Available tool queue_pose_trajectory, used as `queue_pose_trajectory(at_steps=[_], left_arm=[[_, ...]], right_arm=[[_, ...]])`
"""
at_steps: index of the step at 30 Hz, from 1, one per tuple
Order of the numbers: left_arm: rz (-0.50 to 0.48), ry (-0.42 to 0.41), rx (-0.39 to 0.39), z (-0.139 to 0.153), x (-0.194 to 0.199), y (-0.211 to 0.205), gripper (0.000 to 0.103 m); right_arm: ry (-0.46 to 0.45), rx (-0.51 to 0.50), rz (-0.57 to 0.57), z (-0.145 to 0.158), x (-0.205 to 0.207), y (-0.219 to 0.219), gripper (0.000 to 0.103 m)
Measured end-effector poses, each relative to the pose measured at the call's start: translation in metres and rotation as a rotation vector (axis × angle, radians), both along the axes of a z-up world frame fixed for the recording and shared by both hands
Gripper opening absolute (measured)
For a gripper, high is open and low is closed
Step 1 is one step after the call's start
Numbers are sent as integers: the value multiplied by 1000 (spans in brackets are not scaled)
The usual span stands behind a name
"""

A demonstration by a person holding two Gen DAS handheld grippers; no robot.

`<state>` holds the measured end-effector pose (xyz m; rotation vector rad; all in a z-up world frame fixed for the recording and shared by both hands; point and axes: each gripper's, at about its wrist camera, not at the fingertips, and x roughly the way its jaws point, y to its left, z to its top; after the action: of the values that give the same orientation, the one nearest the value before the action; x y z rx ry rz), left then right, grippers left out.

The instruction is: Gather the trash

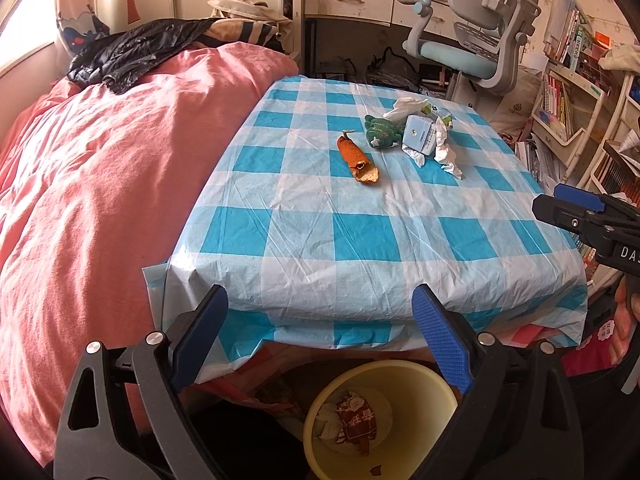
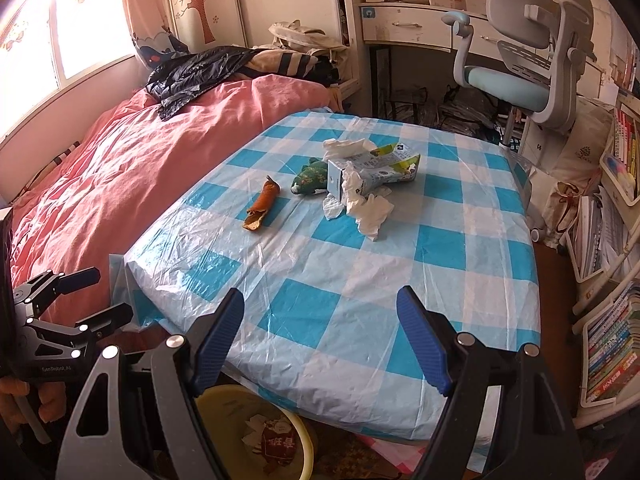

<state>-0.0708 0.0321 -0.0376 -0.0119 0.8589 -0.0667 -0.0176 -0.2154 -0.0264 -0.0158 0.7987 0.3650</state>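
Between picks: left gripper point(image 1: 320, 336) and right gripper point(image 2: 320, 340) both gaping wide, empty, at table's near edge above yellow bin point(image 1: 380, 416); next means reaching far to orange peel point(image 1: 358, 159), carton point(image 2: 372, 174) and tissues point(image 2: 370, 210) mid-tablecloth point(image 1: 360, 240).

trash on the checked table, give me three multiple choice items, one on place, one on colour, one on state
1. Where is the bin?
A. on the bed
B. on the floor below the table's near edge
C. on the chair

2. What colour is the peel?
A. orange
B. purple
C. black

3. How do the left tongs and right tongs stand?
A. both shut on tissue
B. left shut on the carton
C. both open, holding nothing

B: the yellow bin shows beneath the tablecloth edge.
A: the curled peel is orange.
C: each pair's blue pads stand wide apart with nothing between them.
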Motion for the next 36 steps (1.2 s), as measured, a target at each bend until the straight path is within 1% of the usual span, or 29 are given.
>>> queue_pose_trajectory(at_steps=[36], left_arm=[[-1, 0, 1, 0, 0, 0, 90]], right_arm=[[0, -10, 14, -2, -1, 7, 76]])
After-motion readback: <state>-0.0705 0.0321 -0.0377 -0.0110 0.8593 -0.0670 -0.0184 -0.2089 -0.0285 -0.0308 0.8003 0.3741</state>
